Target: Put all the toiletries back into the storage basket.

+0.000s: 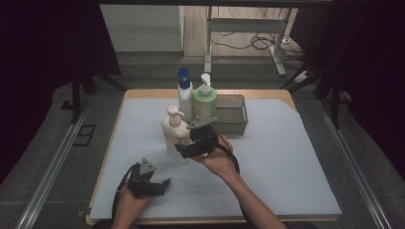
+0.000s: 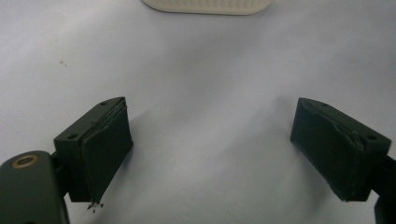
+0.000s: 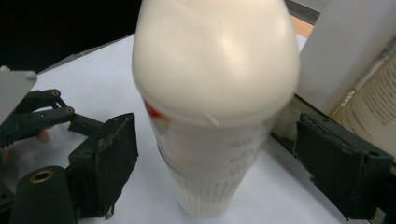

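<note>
One cream pump bottle (image 3: 215, 107), small grey print too blurred to read

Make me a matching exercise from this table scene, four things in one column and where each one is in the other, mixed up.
Things:
1. cream pump bottle
2. blue-capped bottle
3. green bottle
4. grey tray

Places:
A. back of the table, to the right of the bottles
B. between the open jaws of the right gripper
C. at the back, directly left of the tray
D. at the back, left of the green one

Pairs: 1-B, 2-D, 3-C, 4-A
</note>
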A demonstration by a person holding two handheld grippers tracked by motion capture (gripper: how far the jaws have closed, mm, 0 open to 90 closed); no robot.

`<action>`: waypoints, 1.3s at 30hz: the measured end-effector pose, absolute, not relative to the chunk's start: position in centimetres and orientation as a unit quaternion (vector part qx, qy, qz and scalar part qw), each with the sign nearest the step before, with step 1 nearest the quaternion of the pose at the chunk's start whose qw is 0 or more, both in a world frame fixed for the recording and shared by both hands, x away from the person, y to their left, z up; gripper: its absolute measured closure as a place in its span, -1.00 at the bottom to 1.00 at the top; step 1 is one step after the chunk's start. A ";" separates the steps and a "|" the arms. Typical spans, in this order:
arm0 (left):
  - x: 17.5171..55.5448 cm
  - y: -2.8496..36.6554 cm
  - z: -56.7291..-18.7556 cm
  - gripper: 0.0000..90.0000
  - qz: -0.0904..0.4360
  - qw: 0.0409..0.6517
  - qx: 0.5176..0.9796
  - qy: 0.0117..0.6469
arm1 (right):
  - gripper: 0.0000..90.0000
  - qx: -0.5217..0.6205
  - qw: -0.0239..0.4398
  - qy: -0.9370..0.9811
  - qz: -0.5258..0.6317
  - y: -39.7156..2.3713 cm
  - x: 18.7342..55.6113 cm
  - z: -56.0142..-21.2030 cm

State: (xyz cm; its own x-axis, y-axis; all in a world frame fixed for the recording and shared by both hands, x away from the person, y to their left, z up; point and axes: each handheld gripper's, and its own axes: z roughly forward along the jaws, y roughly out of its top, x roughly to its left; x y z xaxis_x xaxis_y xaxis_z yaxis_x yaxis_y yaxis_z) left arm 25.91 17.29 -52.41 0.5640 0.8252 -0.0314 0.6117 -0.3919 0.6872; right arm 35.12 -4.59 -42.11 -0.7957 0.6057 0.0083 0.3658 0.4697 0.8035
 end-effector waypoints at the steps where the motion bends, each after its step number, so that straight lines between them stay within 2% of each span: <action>1: 25.9 17.3 -52.4 -0.73 0.160 0.334 0.819 0.439 | -0.69 0.287 0.140 0.846 0.427 -4.4 35.2 -42.1; 15: 25.9 17.3 -52.4 -0.73 0.160 0.333 0.820 0.438 | -0.51 0.292 0.141 0.847 0.422 -1.9 36.3 -42.6; 22: 25.9 17.3 -52.4 -0.73 0.159 0.334 0.819 0.439 | -0.24 0.291 0.144 0.846 0.422 -1.7 36.4 -42.5; 39: 25.9 17.3 -52.4 -0.73 0.160 0.332 0.821 0.437 | -0.18 0.283 0.143 0.853 0.415 -2.5 35.4 -41.3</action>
State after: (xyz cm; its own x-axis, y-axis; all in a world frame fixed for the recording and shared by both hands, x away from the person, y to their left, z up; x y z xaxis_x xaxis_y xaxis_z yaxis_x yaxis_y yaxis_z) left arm 25.92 17.34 -52.38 0.5676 0.8229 -0.0277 0.6113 -0.3986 0.6837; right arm 35.35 -2.50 -41.26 -0.7989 0.6013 -0.0098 0.3635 0.4958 0.7887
